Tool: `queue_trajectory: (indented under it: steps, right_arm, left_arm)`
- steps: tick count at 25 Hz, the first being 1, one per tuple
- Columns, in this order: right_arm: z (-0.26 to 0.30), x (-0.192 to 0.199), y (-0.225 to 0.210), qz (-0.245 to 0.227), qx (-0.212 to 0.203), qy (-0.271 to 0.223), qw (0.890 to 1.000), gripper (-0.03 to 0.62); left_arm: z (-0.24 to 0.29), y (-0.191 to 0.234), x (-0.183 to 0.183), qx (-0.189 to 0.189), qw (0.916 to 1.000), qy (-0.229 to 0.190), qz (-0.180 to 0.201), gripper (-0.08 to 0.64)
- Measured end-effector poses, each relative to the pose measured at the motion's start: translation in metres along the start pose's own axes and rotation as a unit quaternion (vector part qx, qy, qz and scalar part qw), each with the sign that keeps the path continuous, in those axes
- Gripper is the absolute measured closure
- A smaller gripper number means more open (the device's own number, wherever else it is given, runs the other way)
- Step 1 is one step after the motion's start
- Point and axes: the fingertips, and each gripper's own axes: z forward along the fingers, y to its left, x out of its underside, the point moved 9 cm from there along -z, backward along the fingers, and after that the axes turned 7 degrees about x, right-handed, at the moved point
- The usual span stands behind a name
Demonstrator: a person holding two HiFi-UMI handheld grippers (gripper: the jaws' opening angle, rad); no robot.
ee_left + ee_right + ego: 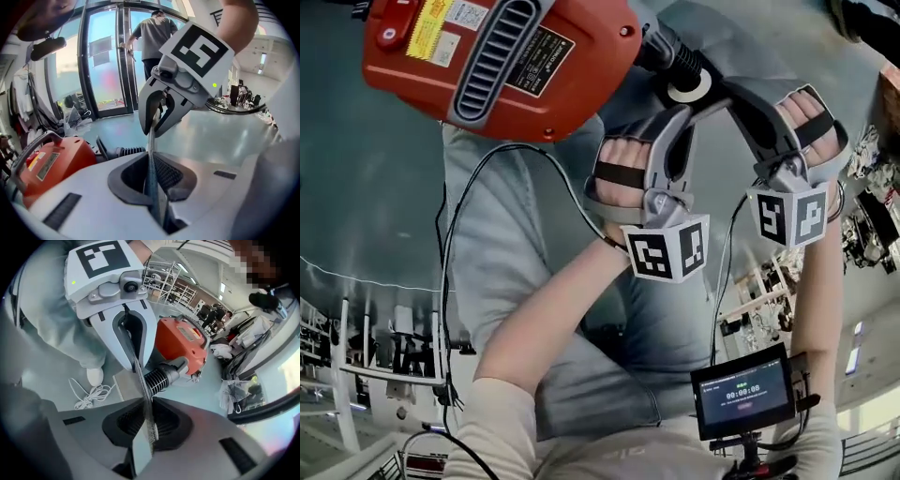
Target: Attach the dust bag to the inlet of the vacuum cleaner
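A thin grey sheet, the dust bag's edge (pixel 151 154), runs edge-on between both grippers. My left gripper (pixel 152 176) is shut on one end of it. My right gripper (pixel 146 420) is shut on the other end of the dust bag (pixel 140 376). Each gripper faces the other at close range: the right gripper (pixel 161 105) shows in the left gripper view, the left gripper (pixel 133 341) in the right gripper view. On the floor lies the red vacuum cleaner (pixel 502 56) (pixel 51 161) (pixel 183 341) with its black ribbed hose (pixel 675 54) (pixel 159 377). In the head view my left gripper (pixel 686 111) and right gripper (pixel 733 101) meet just below the hose end.
A small monitor (pixel 742 392) hangs at my waist and a black cable (pixel 445 281) runs past my trousers. A coiled white cord (pixel 89 394) lies on the floor. A person (pixel 157 33) stands at glass doors. Bags (pixel 234 390) and shelves (pixel 164 273) stand further off.
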Motion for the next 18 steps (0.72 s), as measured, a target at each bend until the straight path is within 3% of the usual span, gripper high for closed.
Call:
queue_trajectory:
  steps: [5, 10, 14, 18]
  right_arm:
    - [0.004, -0.001, -0.010, -0.032, -0.013, 0.009, 0.999, 0.555]
    - [0.025, 0.003, -0.024, -0.025, -0.014, 0.010, 1.000, 0.554]
    - [0.031, 0.004, -0.025, -0.010, -0.026, 0.004, 1.000, 0.552]
    - [0.023, -0.003, -0.025, -0.040, -0.008, 0.008, 0.999, 0.552]
  left_arm:
    - [0.001, 0.012, -0.003, 0.027, 0.9995, 0.009, -0.017, 0.529]
    - [0.013, 0.021, -0.003, 0.002, 0.9990, 0.016, -0.041, 0.528]
    - [0.015, 0.024, 0.000, 0.006, 0.9984, 0.013, -0.055, 0.528]
    - [0.007, 0.027, -0.002, 0.004, 0.9965, 0.010, -0.083, 0.529]
